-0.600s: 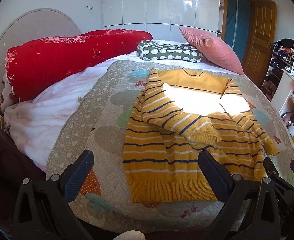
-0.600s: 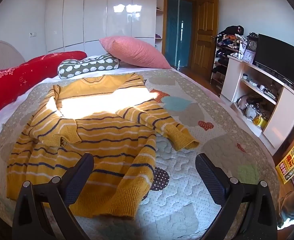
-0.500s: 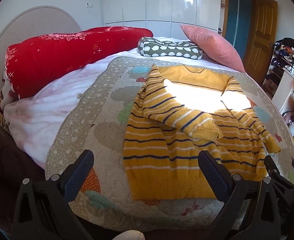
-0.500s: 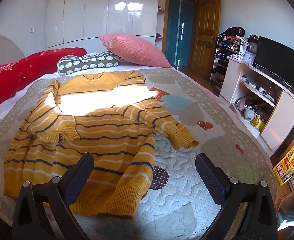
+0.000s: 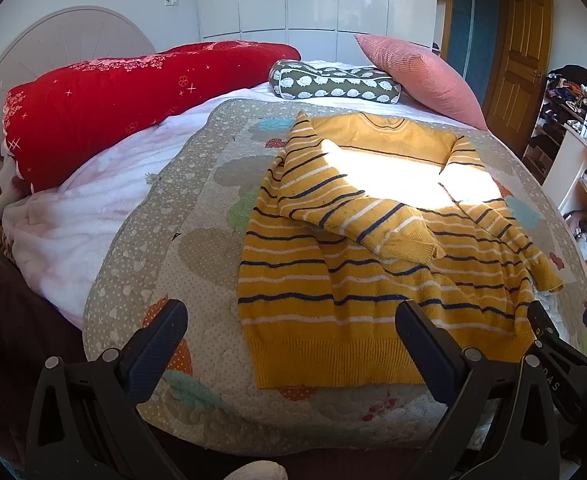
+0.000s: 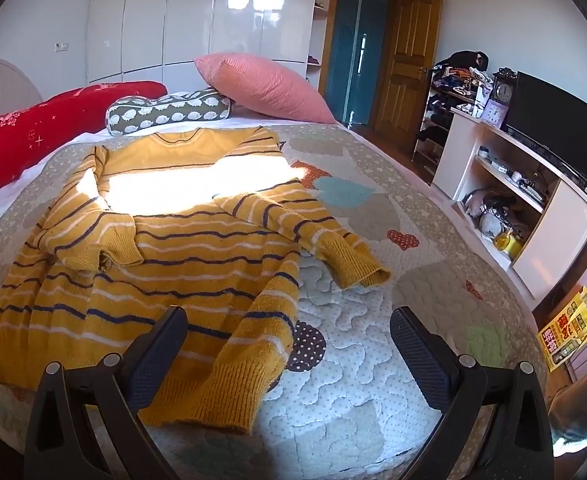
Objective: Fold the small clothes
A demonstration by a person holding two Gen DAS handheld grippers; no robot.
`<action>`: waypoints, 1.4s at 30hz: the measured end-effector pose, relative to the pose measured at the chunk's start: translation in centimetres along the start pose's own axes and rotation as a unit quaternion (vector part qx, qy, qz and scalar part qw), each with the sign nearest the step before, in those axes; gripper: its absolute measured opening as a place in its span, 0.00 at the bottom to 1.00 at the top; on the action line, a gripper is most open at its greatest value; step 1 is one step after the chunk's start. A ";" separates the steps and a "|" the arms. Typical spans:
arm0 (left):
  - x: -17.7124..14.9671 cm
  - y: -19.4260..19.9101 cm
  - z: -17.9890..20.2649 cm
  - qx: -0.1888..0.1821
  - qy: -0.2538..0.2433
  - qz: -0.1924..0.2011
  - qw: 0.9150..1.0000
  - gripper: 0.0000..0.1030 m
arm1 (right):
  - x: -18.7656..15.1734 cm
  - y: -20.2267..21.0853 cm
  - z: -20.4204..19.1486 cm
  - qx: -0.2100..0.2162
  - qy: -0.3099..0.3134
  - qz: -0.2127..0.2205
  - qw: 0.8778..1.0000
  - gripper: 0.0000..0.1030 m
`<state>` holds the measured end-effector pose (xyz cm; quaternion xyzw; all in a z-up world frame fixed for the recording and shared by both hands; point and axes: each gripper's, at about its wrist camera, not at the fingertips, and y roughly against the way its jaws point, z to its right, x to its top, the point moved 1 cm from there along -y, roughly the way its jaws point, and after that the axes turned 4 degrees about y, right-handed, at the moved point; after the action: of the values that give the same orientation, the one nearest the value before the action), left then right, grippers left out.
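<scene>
Left wrist view: left gripper (image 5: 291,338) spread wide, holding nothing.
Right gripper (image 6: 287,340): spread wide, empty.
Yellow striped knit sweater (image 5: 357,264): flat on patchwork quilt (image 5: 197,216), sleeves folded inward.

The sweater (image 5: 357,264) is mustard yellow with thin navy and white stripes, plain yellow at its ribbed hem. Under it, the quilt (image 5: 197,240) is grey-beige with white dots and patches of teal, orange and red. Beyond the sweater's collar sit an olive bolster (image 5: 333,85) printed with white hedgehog shapes and a plain pink pillow (image 5: 417,68). Left of the sweater, a red duvet (image 5: 125,92) carries pink flowers.
</scene>
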<state>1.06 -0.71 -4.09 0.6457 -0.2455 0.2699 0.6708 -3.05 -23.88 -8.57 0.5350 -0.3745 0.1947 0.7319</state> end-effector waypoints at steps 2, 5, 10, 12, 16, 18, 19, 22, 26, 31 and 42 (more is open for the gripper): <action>0.0 -0.1 -0.2 0.000 0.003 -0.003 1.000 1.00 | -0.1 0.0 -0.1 0.002 0.001 -0.001 1.000 0.99; 0.0 -0.4 -0.3 -0.001 0.003 -0.008 1.000 1.00 | -0.1 -0.1 -0.2 0.003 0.002 -0.003 1.000 0.99; -0.1 -0.6 -0.2 -0.003 0.002 -0.013 1.000 1.00 | -0.2 -0.3 -0.1 0.004 0.000 -0.007 1.000 0.99; -0.2 -0.6 -0.2 -0.002 0.001 -0.013 1.000 1.00 | -0.3 -0.3 0.0 0.004 -0.002 -0.009 1.000 0.99; -0.3 -0.7 -0.2 -0.003 0.001 -0.015 1.000 1.00 | -0.3 -0.4 0.0 0.006 -0.002 -0.011 1.000 0.99; -0.4 -0.9 -0.1 -0.004 0.000 -0.019 1.000 1.00 | -0.3 -0.5 0.0 0.006 -0.002 -0.013 1.000 0.99; -0.4 -1.0 -0.1 -0.004 0.001 -0.021 1.000 1.00 | -0.3 -0.5 -0.1 0.007 -0.002 -0.013 1.000 0.99; -0.4 -1.1 -0.1 -0.004 0.000 -0.022 1.000 1.00 | -0.3 -0.7 -0.1 0.008 -0.002 -0.015 1.000 0.99; -0.4 -1.2 -0.1 -0.004 0.000 -0.023 1.000 1.00 | -0.3 -0.9 -0.1 0.010 -0.002 -0.018 1.000 0.99; -0.4 -1.3 -0.1 0.000 0.000 -0.019 1.000 1.00 | -0.4 -0.9 -0.1 0.011 -0.004 -0.018 1.000 0.99; -2.1 3.4 0.1 -0.053 -0.003 0.049 0.997 1.00 | -0.5 0.5 0.5 0.005 -0.042 0.006 0.999 0.99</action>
<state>-2.81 -0.87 -2.98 0.5971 -0.2929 0.2873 0.6893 -3.85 -24.12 -8.59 0.5443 -0.4067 0.1787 0.7116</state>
